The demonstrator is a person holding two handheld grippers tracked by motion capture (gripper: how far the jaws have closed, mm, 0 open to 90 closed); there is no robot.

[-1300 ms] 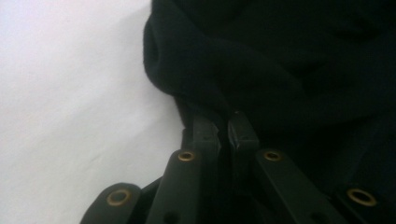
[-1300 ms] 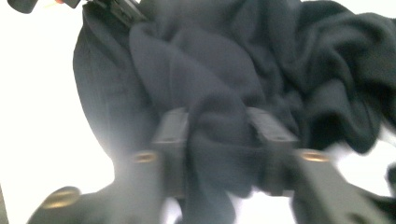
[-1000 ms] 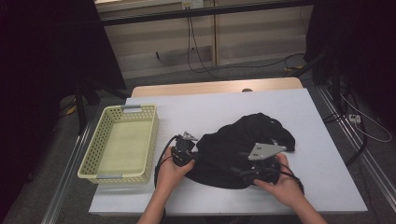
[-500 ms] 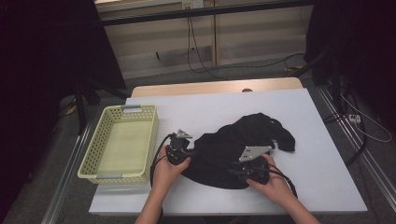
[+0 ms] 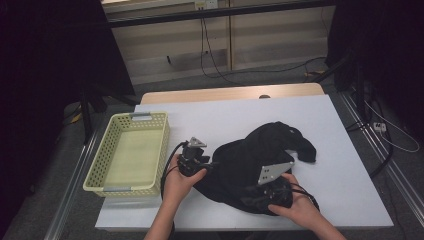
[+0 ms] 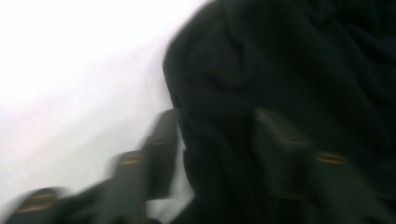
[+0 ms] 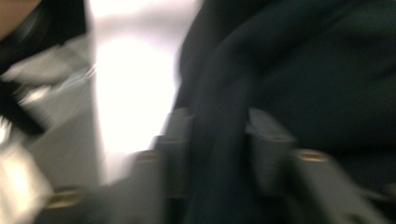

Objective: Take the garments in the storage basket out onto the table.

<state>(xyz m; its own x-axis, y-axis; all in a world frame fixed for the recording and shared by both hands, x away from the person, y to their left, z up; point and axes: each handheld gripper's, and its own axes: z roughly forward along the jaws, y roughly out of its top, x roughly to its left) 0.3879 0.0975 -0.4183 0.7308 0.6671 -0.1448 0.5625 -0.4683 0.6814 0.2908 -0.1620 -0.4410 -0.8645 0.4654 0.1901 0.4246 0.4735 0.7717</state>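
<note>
The left claw (image 5: 206,165) sits at the left edge of the black garment (image 5: 260,160), its jaws parted and just been opening wider. In the left gripper view that claw (image 6: 212,140) straddles the cloth's edge: one jaw lies over the bare white counter (image 6: 70,84), the other is over the dark fabric, and cloth fills the gap between them. The picture is blurred, so I cannot tell whether the pads press on the cloth.

The right claw (image 5: 252,197) rests at the garment's near edge, with the grey three-cornered plate on top of it. In the right gripper view its claw (image 7: 217,135) has a thick fold of the garment (image 7: 299,70) running up between the jaws, which have just been opening again after closing. The jaws stand close on either side of the fold, but the blur hides whether they clench it.

The garment lies bunched on the right half of the counter (image 5: 210,115), one lobe reaching toward the right. Its near edge comes close to the counter's front edge. Bare counter stays open behind the garment, to its right, and in a strip between the garment and the yellow basket (image 5: 107,150). The basket stands at the counter's left edge, just beside the left hand (image 5: 180,180).
</note>
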